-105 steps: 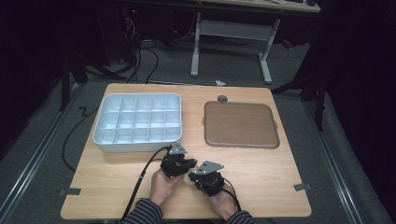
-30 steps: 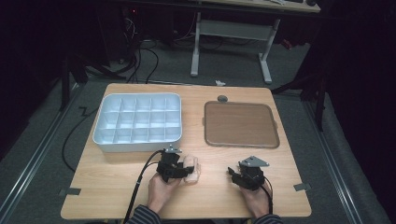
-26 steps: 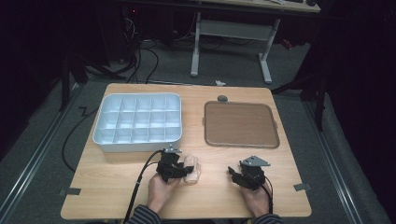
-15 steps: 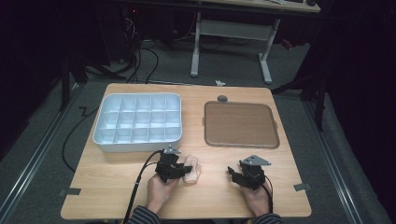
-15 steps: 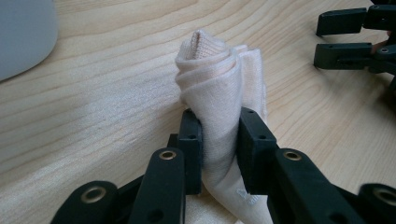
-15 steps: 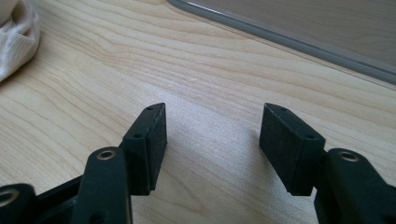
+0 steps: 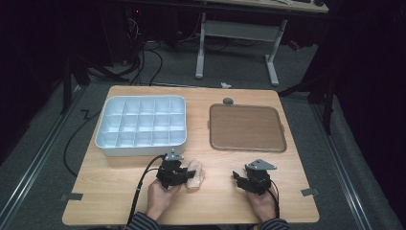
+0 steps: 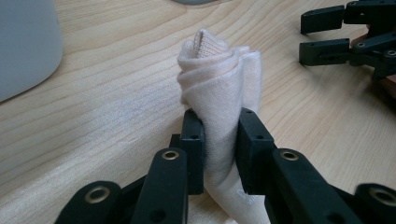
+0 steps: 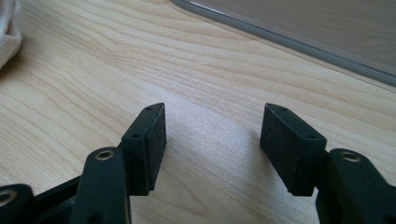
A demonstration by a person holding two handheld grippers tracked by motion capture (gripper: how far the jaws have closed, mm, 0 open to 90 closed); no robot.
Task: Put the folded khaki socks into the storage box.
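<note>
A rolled cream cloth [image 7: 195,175] [image 8: 219,88] lies on the wooden table near its front edge. My left gripper [image 7: 184,173] [image 8: 220,151] is shut on the cloth's near end, which bulges out past the pads. My right gripper [image 7: 238,178] [image 9: 212,147] rests low over bare wood to the right, open, with nothing between its jaws. In the left gripper view the right gripper [image 8: 322,32] shows at the top right. A corner of the cloth [image 9: 8,32] appears at the top left of the right gripper view.
A white compartment tray [image 7: 140,143] stands at the back left, its cells bare. A brown flat tray [image 7: 246,128] [image 9: 327,28] lies at the back right, with a small grey knob [image 7: 228,101] behind it. Cables trail off the table's front left.
Earlier both grippers were close together at the cloth. The right gripper has let go and moved right, and has stayed there over the last second. The left still holds the cloth.
</note>
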